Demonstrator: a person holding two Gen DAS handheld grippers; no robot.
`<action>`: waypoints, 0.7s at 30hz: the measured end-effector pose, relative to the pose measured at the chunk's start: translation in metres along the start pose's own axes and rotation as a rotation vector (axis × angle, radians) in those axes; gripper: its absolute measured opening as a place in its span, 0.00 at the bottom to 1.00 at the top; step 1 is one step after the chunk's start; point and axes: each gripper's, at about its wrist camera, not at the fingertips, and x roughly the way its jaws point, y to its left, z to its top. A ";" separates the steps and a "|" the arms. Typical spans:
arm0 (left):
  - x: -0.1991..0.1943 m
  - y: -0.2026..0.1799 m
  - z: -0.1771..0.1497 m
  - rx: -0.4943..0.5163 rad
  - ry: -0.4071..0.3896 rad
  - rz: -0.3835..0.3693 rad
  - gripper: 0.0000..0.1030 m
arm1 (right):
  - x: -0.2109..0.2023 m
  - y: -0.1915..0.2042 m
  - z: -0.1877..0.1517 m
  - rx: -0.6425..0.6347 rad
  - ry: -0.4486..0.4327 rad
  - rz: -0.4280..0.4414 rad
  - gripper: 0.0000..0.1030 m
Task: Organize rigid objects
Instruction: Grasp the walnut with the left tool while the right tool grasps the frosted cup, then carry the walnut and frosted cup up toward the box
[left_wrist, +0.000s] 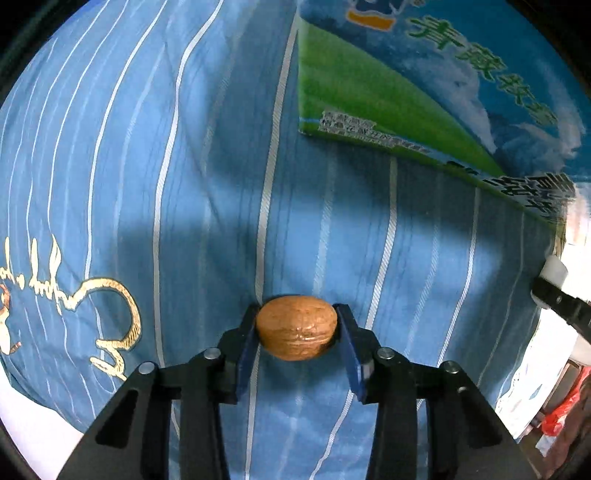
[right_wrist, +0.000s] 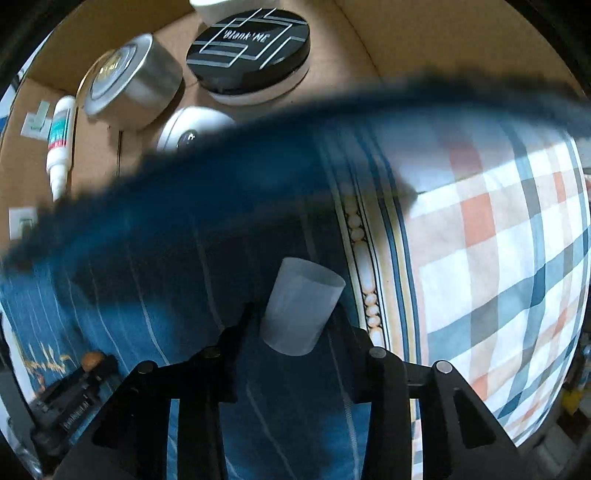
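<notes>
I have a brown, ridged walnut (left_wrist: 296, 328) pinched between my left gripper (left_wrist: 297, 328)'s blue pads (left_wrist: 349, 350), jaws closed snugly on its two ends, above the blue striped bedsheet (left_wrist: 207, 192). Ahead and to the right of those jaws lies the green-and-blue printed cardboard box (left_wrist: 369, 96). My right gripper (right_wrist: 295, 317) clamps a translucent white plastic cup (right_wrist: 301, 312), tilted, jaws narrowed onto its sides. Beyond it, inside the box's brown interior (right_wrist: 424, 40), sit a black round lidded jar (right_wrist: 248, 51), a silver round tin (right_wrist: 129, 81) and a white tube (right_wrist: 60, 144).
</notes>
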 end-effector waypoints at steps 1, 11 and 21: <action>-0.001 -0.001 -0.003 0.001 -0.002 -0.001 0.37 | 0.001 0.000 -0.006 -0.019 0.005 -0.007 0.36; 0.003 -0.039 -0.055 0.061 0.063 -0.126 0.37 | 0.019 -0.014 -0.085 -0.164 0.116 -0.033 0.33; -0.013 -0.015 -0.065 -0.045 0.094 -0.259 0.59 | -0.002 -0.064 -0.088 0.012 0.077 0.144 0.65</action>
